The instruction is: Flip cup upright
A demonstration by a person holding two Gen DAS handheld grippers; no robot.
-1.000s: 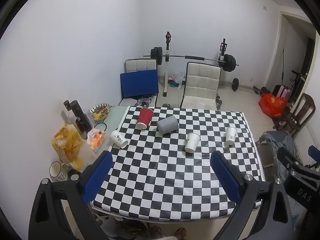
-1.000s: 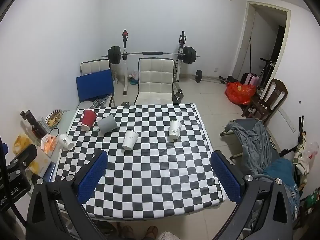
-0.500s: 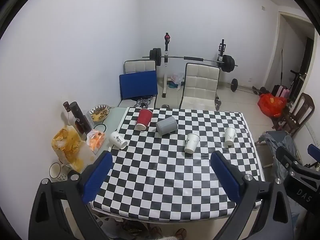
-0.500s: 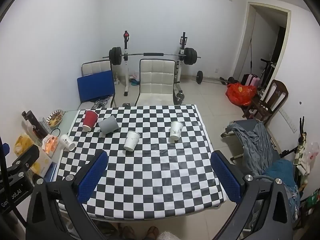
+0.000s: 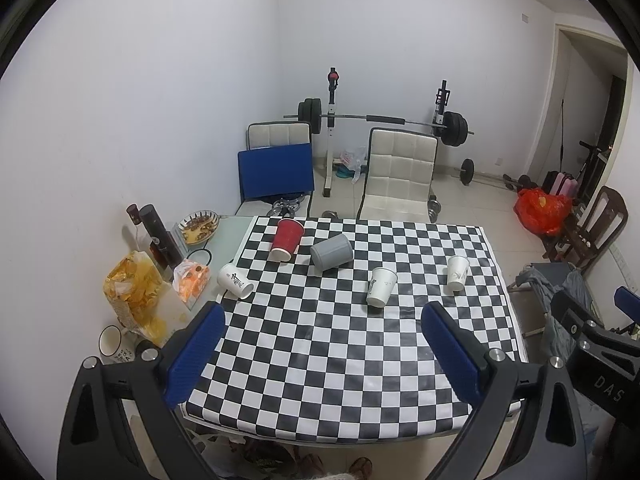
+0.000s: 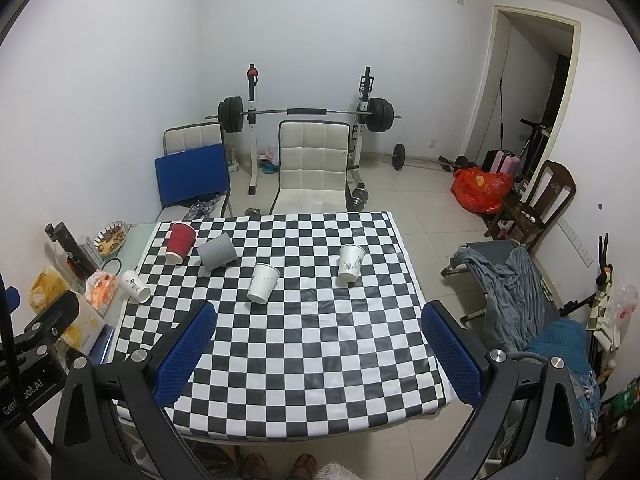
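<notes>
Several cups lie on their sides across the far half of a checkered table (image 5: pixel 320 360): a red cup (image 5: pixel 286 239), a grey cup (image 5: pixel 332 255), a white printed cup (image 5: pixel 235 281) at the left edge, and two white cups (image 5: pixel 381 286) (image 5: pixel 457 273). The right wrist view shows the same red cup (image 6: pixel 180 241), grey cup (image 6: pixel 217 255) and white cups (image 6: pixel 263 282) (image 6: pixel 351 263) (image 6: pixel 136 286). My left gripper (image 5: pixel 320 348) and right gripper (image 6: pixel 320 350) are both open and empty, held high above the table's near edge.
Bottles (image 5: pixel 160 236), a snack bowl (image 5: pixel 199 227), snack bags (image 5: pixel 136 296) and a mug (image 5: pixel 112 344) crowd the table's left side. White chairs (image 5: pixel 400 176), a blue board (image 5: pixel 276 174) and a barbell rack (image 5: pixel 380 120) stand behind. A cot with clothes (image 6: pixel 516 280) is right.
Both views have shifted slightly, the cups sitting a little higher in frame. No cup has moved and both grippers stay open.
</notes>
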